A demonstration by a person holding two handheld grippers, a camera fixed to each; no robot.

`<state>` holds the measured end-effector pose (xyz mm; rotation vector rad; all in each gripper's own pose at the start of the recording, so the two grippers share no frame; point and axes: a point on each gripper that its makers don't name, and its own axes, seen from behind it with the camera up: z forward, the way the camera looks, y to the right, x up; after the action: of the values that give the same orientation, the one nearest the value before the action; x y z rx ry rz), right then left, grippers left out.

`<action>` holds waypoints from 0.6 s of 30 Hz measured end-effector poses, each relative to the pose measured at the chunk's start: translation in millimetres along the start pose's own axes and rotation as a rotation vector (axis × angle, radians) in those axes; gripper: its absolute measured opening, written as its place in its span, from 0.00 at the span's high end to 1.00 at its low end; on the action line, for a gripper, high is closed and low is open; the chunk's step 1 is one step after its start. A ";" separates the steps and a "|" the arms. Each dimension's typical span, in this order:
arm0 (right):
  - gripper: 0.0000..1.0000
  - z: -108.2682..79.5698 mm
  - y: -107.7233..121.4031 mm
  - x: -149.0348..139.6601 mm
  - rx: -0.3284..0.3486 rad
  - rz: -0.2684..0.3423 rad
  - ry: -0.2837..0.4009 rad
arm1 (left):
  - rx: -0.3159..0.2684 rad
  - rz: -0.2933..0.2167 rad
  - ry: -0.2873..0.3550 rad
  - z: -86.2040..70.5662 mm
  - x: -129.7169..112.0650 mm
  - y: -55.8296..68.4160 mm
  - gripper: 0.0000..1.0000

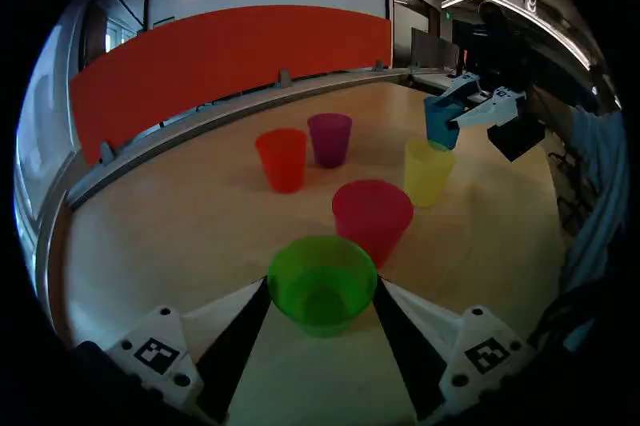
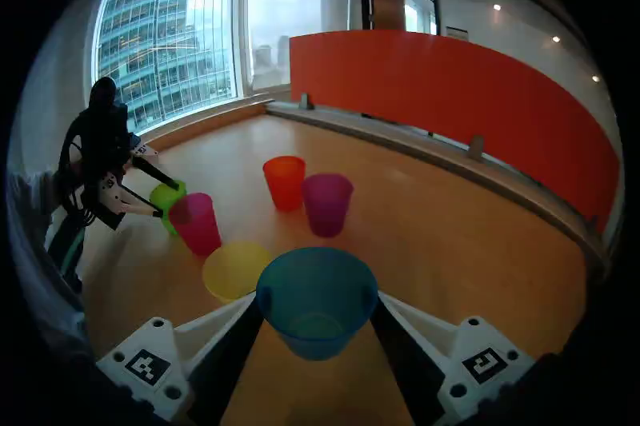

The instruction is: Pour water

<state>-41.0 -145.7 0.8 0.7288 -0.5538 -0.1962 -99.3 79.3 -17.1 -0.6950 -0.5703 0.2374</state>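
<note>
My left gripper (image 1: 322, 290) is shut on a green cup (image 1: 322, 282) standing low over the wooden table (image 1: 184, 218). Past it stand a pink cup (image 1: 373, 216), a yellow cup (image 1: 427, 170), an orange cup (image 1: 282, 158) and a purple cup (image 1: 330, 138). My right gripper (image 2: 318, 302) is shut on a blue cup (image 2: 317, 294), held roughly upright close to the yellow cup (image 2: 234, 268). In the left gripper view that blue cup (image 1: 440, 121) hangs just behind the yellow cup's rim in the right gripper (image 1: 458, 110). The left gripper (image 2: 164, 198) with the green cup (image 2: 166, 196) appears at far left.
An orange partition (image 1: 232, 58) on a grey ledge runs along the table's far edge. Large windows (image 2: 168, 34) lie behind. A person's sleeve (image 2: 32, 210) is at the left of the right gripper view. Bare tabletop (image 2: 448, 250) spreads right of the cups.
</note>
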 end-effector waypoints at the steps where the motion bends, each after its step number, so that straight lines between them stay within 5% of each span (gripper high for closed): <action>1: 0.09 0.2 -0.2 -0.1 0.000 0.000 0.000 | 0.000 -0.001 0.000 -0.1 -0.4 0.0 0.12; 18: 0.09 6.1 -4.8 -5.3 -0.006 -0.008 -0.006 | 0.019 -0.010 -0.033 -1.2 -14.0 -2.7 0.02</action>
<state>-48.7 -150.9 -0.8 0.7250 -0.5562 -0.2072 -110.0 71.2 -21.8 -0.6708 -0.6024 0.2447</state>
